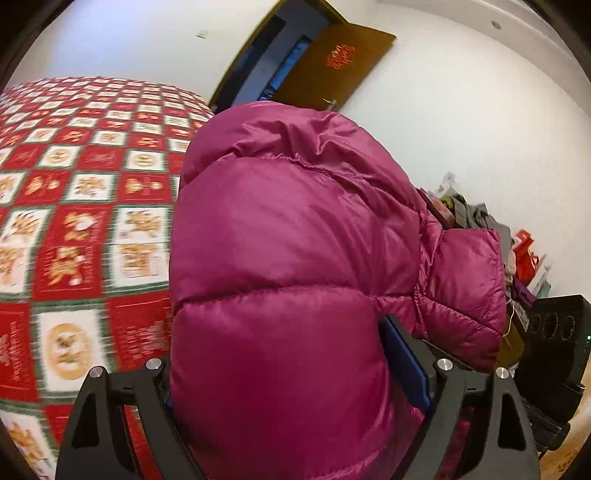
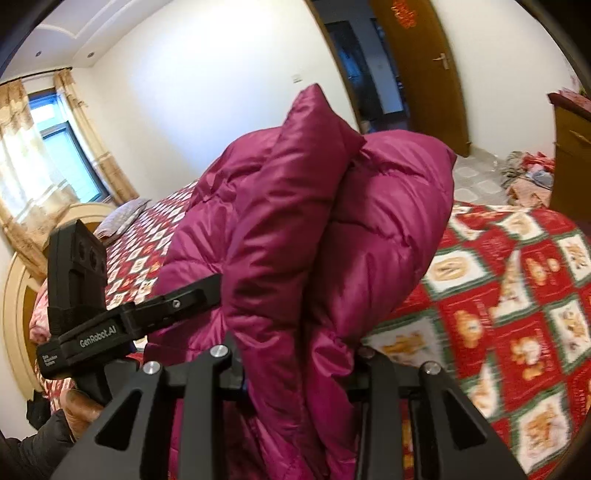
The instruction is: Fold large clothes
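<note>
Puffy, glossy magenta quilted jacket point(image 1: 288, 258) bunched in both claws

We see a bedroom with plain white walls point(image 2: 207, 92) and a stepped white ceiling point(image 2: 70, 33) set with small recessed lights. A bed point(image 2: 517, 295) takes up most of the room, spread with a red, white and green checked cover. Its rounded cream headboard point(image 2: 22, 288) stands near a window point(image 2: 62, 147), where daylight comes through pale patterned curtains point(image 2: 22, 155). A brown wooden door point(image 2: 424, 74) stands open onto a darker space. Clutter point(image 1: 524, 251) is piled along one wall.
</note>
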